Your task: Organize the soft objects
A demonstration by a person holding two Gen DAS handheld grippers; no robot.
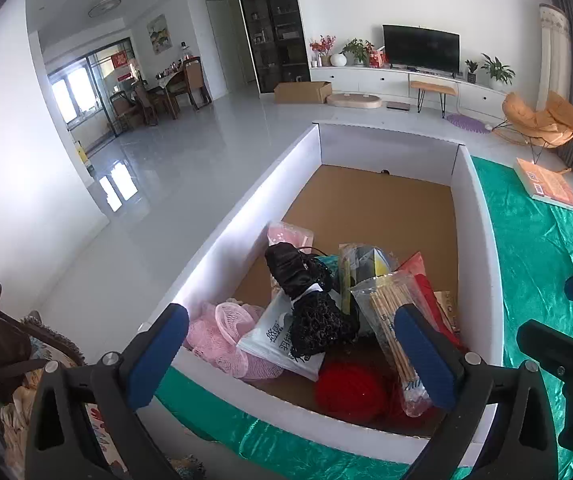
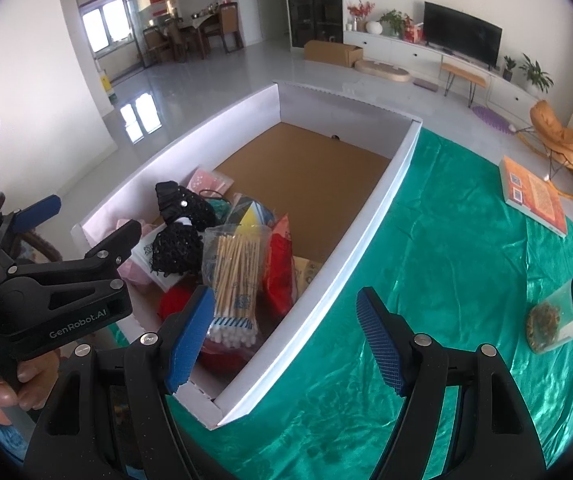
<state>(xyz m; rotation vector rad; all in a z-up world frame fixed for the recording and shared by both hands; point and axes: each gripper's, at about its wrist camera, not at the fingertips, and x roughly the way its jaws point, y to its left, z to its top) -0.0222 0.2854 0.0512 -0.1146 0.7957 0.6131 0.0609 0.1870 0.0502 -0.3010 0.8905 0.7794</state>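
Observation:
A white cardboard box [image 1: 476,216] [image 2: 378,196] lies on the green cloth. Its near end holds a pile: black mesh item [image 1: 318,320] [image 2: 176,244], pink mesh puff [image 1: 226,336], red yarn ball [image 1: 346,388] [image 2: 174,300], bag of cotton swabs [image 1: 394,328] [image 2: 236,276], a white packet [image 1: 274,340] and a red packet [image 2: 280,264]. My left gripper [image 1: 290,356] is open and empty just above the pile; it also shows in the right wrist view [image 2: 86,220]. My right gripper [image 2: 286,340] is open and empty over the box's near right wall.
A plastic jar with a black lid [image 2: 566,316] lies on its side on the green cloth [image 2: 446,260] at the right. An orange book [image 2: 534,196] [image 1: 546,184] lies further back. A bag and cushions [image 1: 2,344] sit at the left.

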